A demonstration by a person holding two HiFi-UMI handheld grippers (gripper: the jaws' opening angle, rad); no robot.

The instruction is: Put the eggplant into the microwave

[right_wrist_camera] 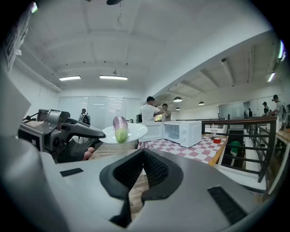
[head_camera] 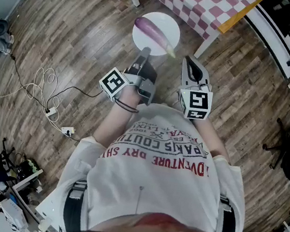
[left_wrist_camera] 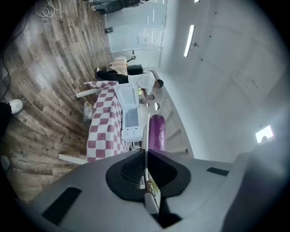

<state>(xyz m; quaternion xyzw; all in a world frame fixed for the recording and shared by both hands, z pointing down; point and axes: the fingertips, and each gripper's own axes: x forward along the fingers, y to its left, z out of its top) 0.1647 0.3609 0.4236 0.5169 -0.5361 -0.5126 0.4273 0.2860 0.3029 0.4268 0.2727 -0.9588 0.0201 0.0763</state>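
While L tongs (head_camera: 143,56) clench plate (head_camera: 167,23) rim and R tongs (head_camera: 188,64) sit shut, empty, I log eggplant (head_camera: 153,33): smooth, slippery, prob. rolls; grip mid-body, gently.

only text I can read is the upside-down print on the person's shirt (head_camera: 162,153): red "ADVENTURE DRY", dark "PARIS" next to it, rest is too small or cut off

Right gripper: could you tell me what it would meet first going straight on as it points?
Probably the checkered table, around its near edge below the microwave; the way until there looks free, though depth is unclear.
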